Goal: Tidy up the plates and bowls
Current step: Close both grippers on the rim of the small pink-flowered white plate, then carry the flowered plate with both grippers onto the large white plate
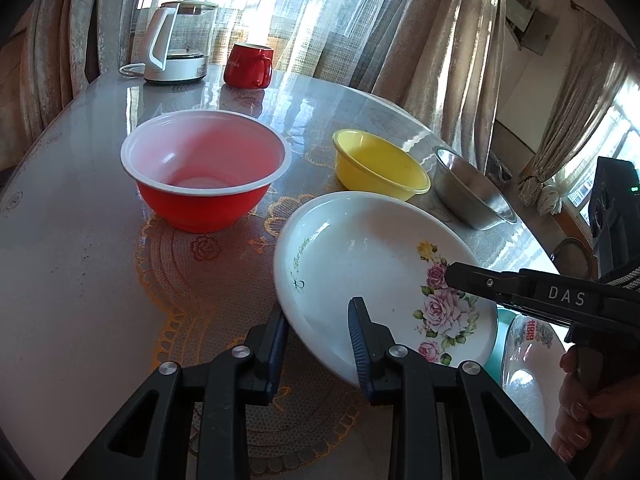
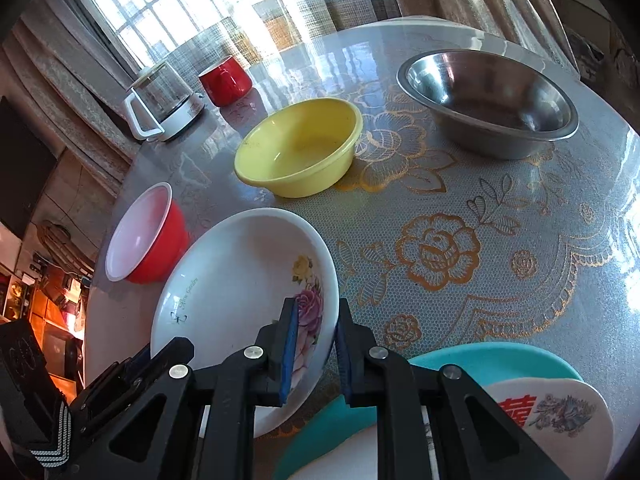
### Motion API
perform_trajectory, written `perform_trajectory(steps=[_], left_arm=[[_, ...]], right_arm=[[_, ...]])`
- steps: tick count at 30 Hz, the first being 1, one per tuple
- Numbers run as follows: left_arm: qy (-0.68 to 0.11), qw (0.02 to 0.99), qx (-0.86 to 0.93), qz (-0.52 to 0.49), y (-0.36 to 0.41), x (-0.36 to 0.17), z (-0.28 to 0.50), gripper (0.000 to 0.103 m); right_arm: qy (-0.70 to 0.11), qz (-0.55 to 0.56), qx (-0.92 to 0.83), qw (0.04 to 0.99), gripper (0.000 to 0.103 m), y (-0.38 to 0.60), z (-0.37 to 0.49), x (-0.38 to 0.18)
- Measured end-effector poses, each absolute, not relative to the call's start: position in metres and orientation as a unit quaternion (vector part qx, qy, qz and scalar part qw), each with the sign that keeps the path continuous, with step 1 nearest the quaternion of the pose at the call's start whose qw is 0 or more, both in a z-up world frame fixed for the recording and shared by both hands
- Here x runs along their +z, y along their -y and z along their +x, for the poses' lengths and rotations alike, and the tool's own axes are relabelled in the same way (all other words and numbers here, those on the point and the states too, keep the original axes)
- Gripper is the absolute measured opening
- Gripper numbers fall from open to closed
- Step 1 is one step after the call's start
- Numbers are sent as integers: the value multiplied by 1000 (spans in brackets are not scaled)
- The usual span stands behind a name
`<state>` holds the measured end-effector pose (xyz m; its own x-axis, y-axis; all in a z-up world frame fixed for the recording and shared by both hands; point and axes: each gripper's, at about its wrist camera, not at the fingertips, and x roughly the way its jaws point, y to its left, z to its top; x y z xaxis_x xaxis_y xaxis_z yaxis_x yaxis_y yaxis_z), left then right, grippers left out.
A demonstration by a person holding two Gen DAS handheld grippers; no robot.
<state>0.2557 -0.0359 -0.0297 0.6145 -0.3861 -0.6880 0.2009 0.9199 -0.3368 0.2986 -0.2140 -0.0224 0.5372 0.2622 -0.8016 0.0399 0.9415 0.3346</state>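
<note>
A white floral plate (image 1: 360, 264) sits tilted at the near edge of a glass-topped table (image 1: 80, 208), gripped on two sides at once. The left gripper (image 1: 316, 344) clamps the plate's near-left rim, one blue-padded finger under the edge and the other over the inner face. The right gripper (image 2: 316, 344) pinches the opposite rim across the printed roses, its jaws drawn close with the rim between them.

The left wrist view shows the right gripper (image 1: 454, 272) from the side, reaching in over the flowers, with part of the person's hand (image 1: 584, 408) around its handle. The right wrist view, in turn, catches the left gripper's body low at the left edge behind the plate.

Just beside the plate on its right lies a teal plate (image 2: 480, 356) with a white decorated dish (image 2: 560, 404) resting on it. The right wrist view shows both clearly, where the left shows only a sliver.

Farther back stand a red bowl (image 1: 206, 170) with a white interior, a yellow bowl (image 1: 378, 164) and a steel bowl (image 2: 488, 100), each apart from the others. A glass kettle (image 1: 176, 44) and a red mug (image 1: 248, 66) stand near the curtained window (image 2: 180, 4).
</note>
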Motion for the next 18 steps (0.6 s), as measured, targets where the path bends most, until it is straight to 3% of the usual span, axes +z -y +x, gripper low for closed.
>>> perform_trajectory(steps=[18], left_arm=[[-316, 914, -227, -114, 46, 4, 221, 30]], right_arm=[[-409, 184, 47, 893, 18, 233, 241, 15]])
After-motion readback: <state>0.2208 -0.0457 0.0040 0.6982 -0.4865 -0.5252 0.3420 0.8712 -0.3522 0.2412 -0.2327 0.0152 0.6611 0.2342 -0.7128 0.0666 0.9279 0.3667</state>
